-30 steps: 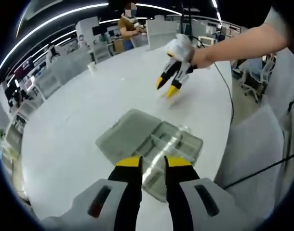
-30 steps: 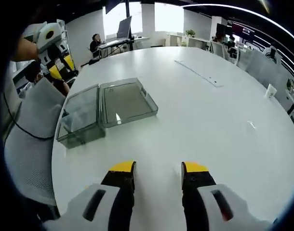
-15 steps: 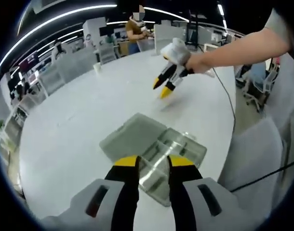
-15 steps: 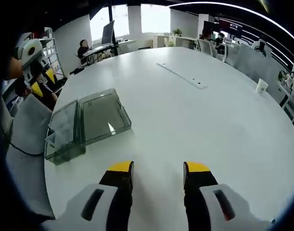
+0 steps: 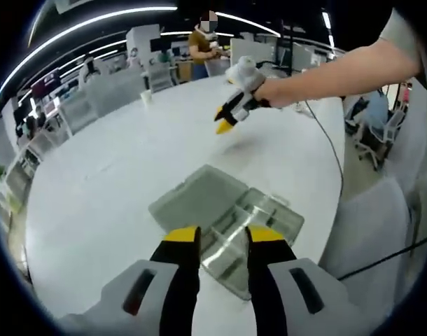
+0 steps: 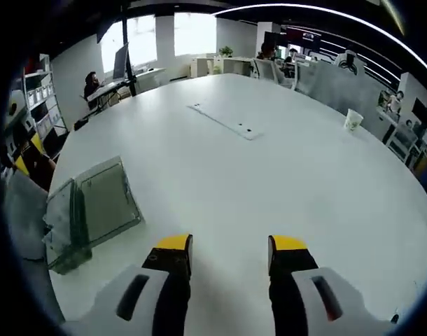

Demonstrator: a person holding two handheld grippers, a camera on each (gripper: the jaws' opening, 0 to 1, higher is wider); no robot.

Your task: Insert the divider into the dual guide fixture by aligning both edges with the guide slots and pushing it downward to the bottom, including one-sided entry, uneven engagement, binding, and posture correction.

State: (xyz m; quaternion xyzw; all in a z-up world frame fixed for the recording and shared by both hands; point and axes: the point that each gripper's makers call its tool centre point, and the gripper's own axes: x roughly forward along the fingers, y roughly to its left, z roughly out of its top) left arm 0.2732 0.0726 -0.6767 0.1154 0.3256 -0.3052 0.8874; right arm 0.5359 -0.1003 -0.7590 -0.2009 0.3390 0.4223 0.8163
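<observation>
The left gripper [image 5: 222, 241] hangs just above the open clear compartment box [image 5: 227, 213], its jaws spread and pinching nothing. The right gripper [image 6: 231, 250], jaws likewise apart and empty, hovers over the bare white table [image 6: 269, 175], well apart from the box. No divider can be made out in either view, so insertion appears not yet begun.

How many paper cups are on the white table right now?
1: a white paper cup stands near the far edge of the round white table, also seen small in the left gripper view. Others may be hidden.
</observation>
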